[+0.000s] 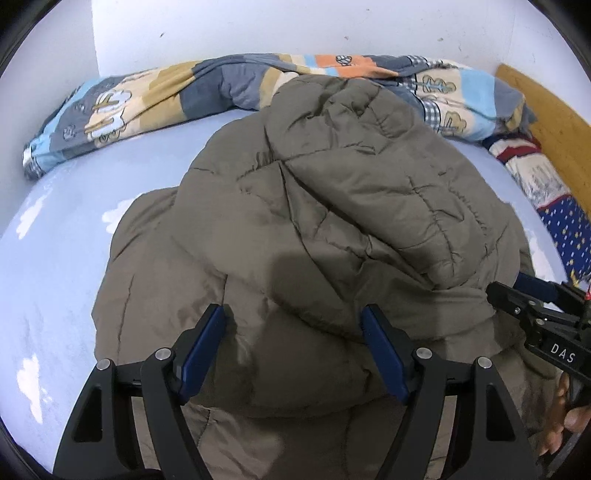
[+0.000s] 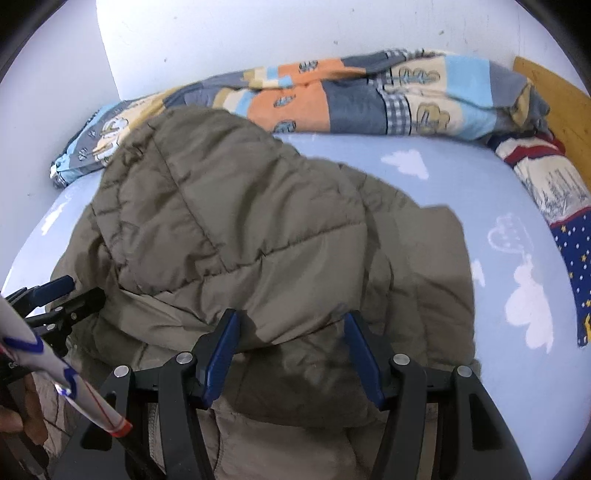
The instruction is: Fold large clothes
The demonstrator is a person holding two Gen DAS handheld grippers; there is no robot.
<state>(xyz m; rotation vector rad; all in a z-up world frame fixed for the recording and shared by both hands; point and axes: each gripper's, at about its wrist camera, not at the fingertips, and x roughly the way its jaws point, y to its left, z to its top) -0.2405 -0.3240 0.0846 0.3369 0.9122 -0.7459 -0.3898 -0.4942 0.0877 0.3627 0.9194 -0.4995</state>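
The bed (image 1: 55, 258) took up most of what I could see, its pale blue sheet printed with white clouds and pushed into a corner of white wall (image 1: 295, 29). Along the far side, against that wall, a patchwork quilt (image 1: 155, 99) in blue, orange, cream and grey lay bunched in a long roll, and at its right end a pillow or cushion (image 2: 554, 192) in red, white and star-dotted navy rested beside a wooden headboard (image 1: 554, 122). In the middle of the sheet sat the olive-brown puffer jacket (image 1: 314, 206), a bulky quilted thing already doubled over itself, with one padded part folded back across the top and its far edge touching the quilt. The near edge of the jacket lay right under both tools. The left gripper (image 1: 295, 339) hung tilted down over that near fold, its blue-padded fingers standing well apart with jacket fabric bulging up between them; I could not see the pads pressing on it. The right gripper (image 2: 291, 343) hovered just beside it in the same way, fingers spread over the fold and not clamped. A person's hand (image 1: 565, 417) showed at the edge, wrapped around the right tool's handle.
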